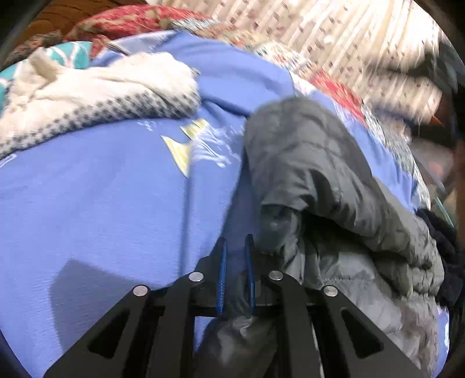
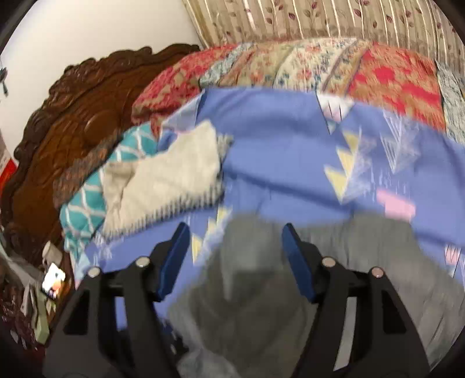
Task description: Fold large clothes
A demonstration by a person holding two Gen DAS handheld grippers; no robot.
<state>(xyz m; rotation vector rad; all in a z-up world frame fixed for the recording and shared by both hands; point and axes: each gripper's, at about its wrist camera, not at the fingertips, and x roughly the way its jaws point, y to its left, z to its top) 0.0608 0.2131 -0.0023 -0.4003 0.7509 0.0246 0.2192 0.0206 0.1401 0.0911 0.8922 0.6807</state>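
A grey padded jacket (image 1: 314, 174) lies bunched on a blue bedsheet (image 1: 101, 189) with yellow and pink triangle prints. My left gripper (image 1: 236, 247) is shut on a fold of the grey jacket, and the fabric trails down under its fingers. In the right wrist view the grey jacket (image 2: 250, 276) spreads out below my right gripper (image 2: 235, 241), which is open with its blue pads wide apart just above the fabric, holding nothing. Both views are motion-blurred.
A cream knit garment with a dark zigzag hem (image 1: 101, 90) lies on the sheet at the left, also in the right wrist view (image 2: 168, 174). A teal patterned cushion (image 2: 87, 209), a patchwork quilt (image 2: 290, 67), a carved wooden headboard (image 2: 66, 125) and striped curtains (image 2: 319, 20) lie beyond.
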